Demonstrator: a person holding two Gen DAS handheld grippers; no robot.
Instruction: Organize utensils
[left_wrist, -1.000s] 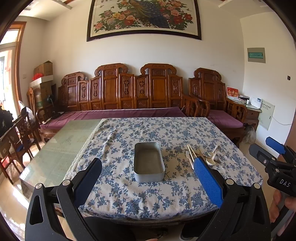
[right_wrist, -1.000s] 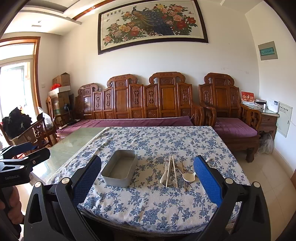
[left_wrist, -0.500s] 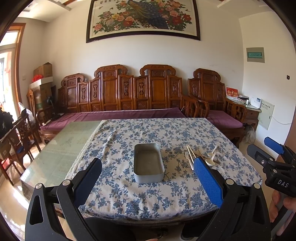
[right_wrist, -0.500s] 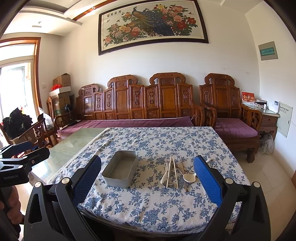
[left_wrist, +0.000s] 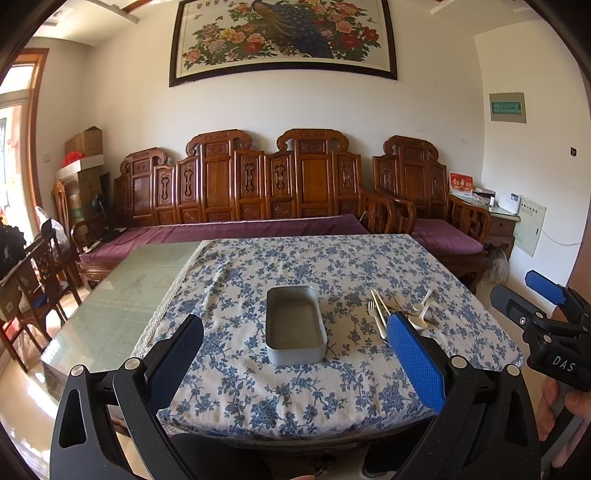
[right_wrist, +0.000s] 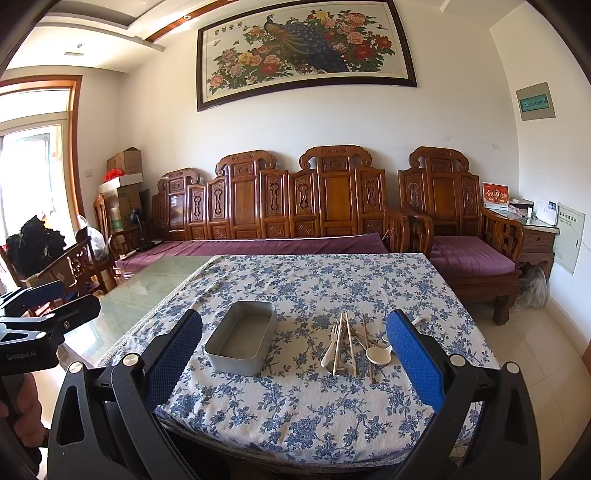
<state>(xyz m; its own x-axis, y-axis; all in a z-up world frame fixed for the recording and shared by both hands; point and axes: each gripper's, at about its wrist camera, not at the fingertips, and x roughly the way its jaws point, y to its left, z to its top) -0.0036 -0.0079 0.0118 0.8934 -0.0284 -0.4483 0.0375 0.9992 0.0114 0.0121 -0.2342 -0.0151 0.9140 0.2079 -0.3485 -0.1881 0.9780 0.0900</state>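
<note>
Left claw (left_wrist: 295, 354) and right claw (right_wrist: 293, 354) both stand wide apart, empty, short of the worktop (right_wrist: 295, 413). The tin (right_wrist: 242, 338) sits mid-cloth, with the utensils (right_wrist: 349, 345) heaped just to its right. Risk: the pieces overlap, so a grab may lift several or scatter them; the loose cloth (left_wrist: 258, 387) could drag. Behind are a carved bench (right_wrist: 280, 206) and a painting (right_wrist: 306, 48).

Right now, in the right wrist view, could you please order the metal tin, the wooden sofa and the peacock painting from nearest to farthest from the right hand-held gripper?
1. Metal tin, on the tablecloth, left of centre.
2. Wooden sofa, behind the table.
3. Peacock painting, on the wall above it.
</note>
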